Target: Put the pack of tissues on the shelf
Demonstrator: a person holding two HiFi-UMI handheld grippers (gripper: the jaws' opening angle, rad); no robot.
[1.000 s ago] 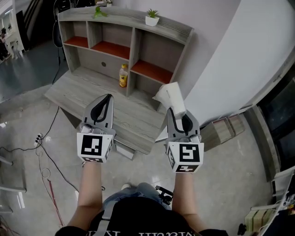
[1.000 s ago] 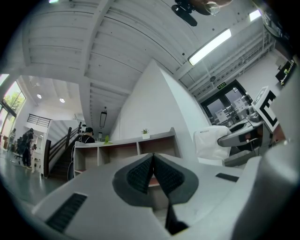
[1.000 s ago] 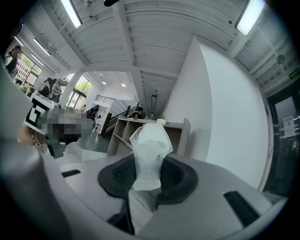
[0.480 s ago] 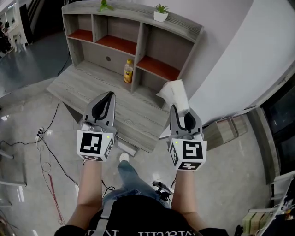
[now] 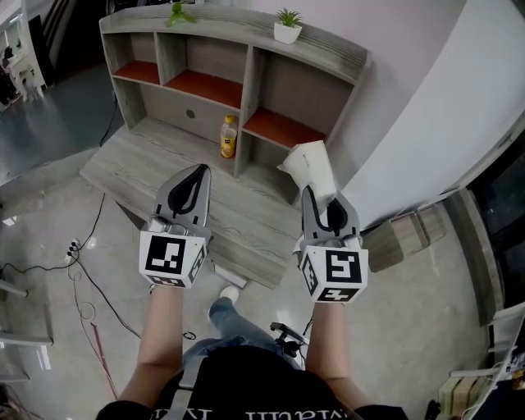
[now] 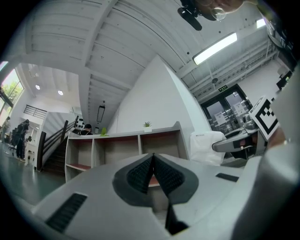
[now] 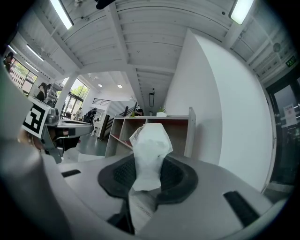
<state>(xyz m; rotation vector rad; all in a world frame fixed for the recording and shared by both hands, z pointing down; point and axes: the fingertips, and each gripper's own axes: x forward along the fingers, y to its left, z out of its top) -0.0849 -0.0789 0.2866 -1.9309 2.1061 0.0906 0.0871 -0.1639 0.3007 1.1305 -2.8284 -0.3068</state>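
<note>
A white pack of tissues (image 5: pixel 310 169) sticks out ahead of my right gripper (image 5: pixel 326 205), whose jaws are shut on it. In the right gripper view the pack of tissues (image 7: pixel 149 154) stands upright between the dark pads, hiding part of the shelf (image 7: pixel 176 133) behind it. The grey wooden shelf (image 5: pixel 246 70) with red-lined compartments stands against the white wall, beyond a low grey desk top (image 5: pixel 176 176). My left gripper (image 5: pixel 194 176) hangs over the desk with its jaws shut and nothing in them; its pads (image 6: pixel 140 176) meet in the left gripper view.
A yellow bottle (image 5: pixel 228 136) stands on the desk by a shelf divider. Two small potted plants (image 5: pixel 287 25) sit on the shelf's top board. Cables (image 5: pixel 78 271) trail over the glossy floor at left, and a wooden crate (image 5: pixel 402 234) lies at right.
The view has shifted slightly, so the shelf sits a little lower and nearer. Both grippers keep their pose, and the right one still holds the tissues. The person's foot has moved back.
</note>
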